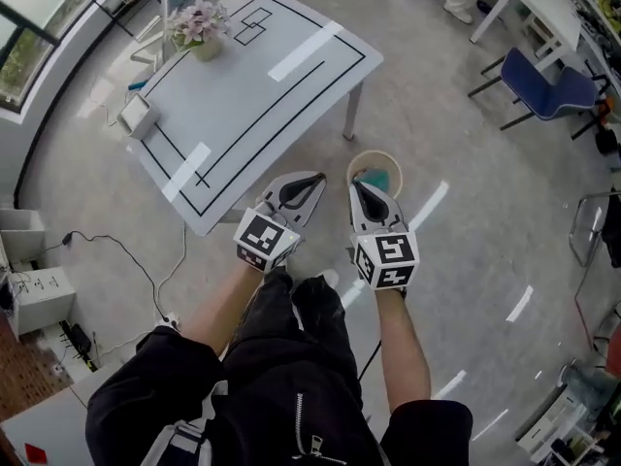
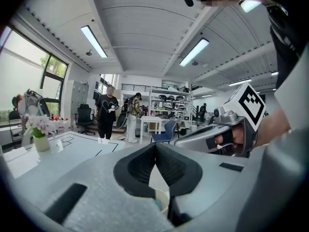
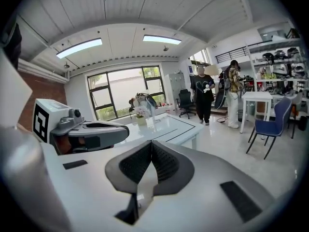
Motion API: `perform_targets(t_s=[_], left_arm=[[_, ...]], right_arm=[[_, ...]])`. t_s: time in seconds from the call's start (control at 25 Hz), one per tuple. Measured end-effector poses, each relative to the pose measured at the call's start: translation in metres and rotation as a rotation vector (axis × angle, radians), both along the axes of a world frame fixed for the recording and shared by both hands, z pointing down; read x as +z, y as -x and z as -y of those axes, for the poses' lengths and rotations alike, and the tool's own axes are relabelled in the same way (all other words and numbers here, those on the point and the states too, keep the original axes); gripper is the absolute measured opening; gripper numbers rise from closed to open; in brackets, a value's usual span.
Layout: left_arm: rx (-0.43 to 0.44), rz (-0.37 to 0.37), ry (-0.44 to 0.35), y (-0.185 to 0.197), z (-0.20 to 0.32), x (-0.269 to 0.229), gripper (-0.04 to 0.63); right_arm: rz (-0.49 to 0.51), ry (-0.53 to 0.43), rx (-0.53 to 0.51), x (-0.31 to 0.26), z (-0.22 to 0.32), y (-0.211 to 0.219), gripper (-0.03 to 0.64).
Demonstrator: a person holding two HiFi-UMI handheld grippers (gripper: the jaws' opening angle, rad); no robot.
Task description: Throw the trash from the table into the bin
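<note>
A grey table [image 1: 252,85] with black lines and white tape strips stands at the upper left. On its left edge lies a small white boxy object [image 1: 138,115]. A round cream bin [image 1: 378,168] with a teal inside stands on the floor by the table's near corner, partly hidden behind my right gripper [image 1: 357,184]. That gripper is shut and holds nothing. My left gripper [image 1: 315,178] is beside it, also shut and empty, its tip over the floor near the table corner. Between the left gripper's jaws [image 2: 155,145] a bit of the bin's rim [image 2: 163,197] shows. The right gripper's jaws [image 3: 151,143] meet at the tip.
A vase of flowers [image 1: 199,27] stands at the table's far end. A blue chair [image 1: 543,90] and a white desk [image 1: 543,3] are at the upper right. Two people [image 2: 106,112] stand beyond the table. A cable [image 1: 126,260] runs over the floor at the left.
</note>
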State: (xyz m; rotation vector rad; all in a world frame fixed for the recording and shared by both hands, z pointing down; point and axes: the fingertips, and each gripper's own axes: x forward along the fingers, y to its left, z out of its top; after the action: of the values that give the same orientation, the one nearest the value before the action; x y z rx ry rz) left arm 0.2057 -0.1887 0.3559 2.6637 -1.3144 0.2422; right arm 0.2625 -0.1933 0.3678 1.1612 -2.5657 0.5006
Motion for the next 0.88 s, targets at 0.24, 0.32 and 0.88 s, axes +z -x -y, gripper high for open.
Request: perform_targets(t_s=[0.24,0.32,0.88], left_arm=[[-0.117,0.001,0.011,0.096,-0.056,-0.011,0.006],[-0.156,0.006,0.007,0.13,-0.075,-0.017,0.006],[-0.255,-0.014,0.025,0.272,-0.198,-0.02,0.006]], right_arm=[[0.024,-0.017,-0.074,-0.014,-0.051,0.088,0.011],[0.03,-0.029,-0.079,-0.02,-0.066,0.116,0.011],[-0.016,-0.074,-0.122,-0.029,-0.179,0.258,0.01]])
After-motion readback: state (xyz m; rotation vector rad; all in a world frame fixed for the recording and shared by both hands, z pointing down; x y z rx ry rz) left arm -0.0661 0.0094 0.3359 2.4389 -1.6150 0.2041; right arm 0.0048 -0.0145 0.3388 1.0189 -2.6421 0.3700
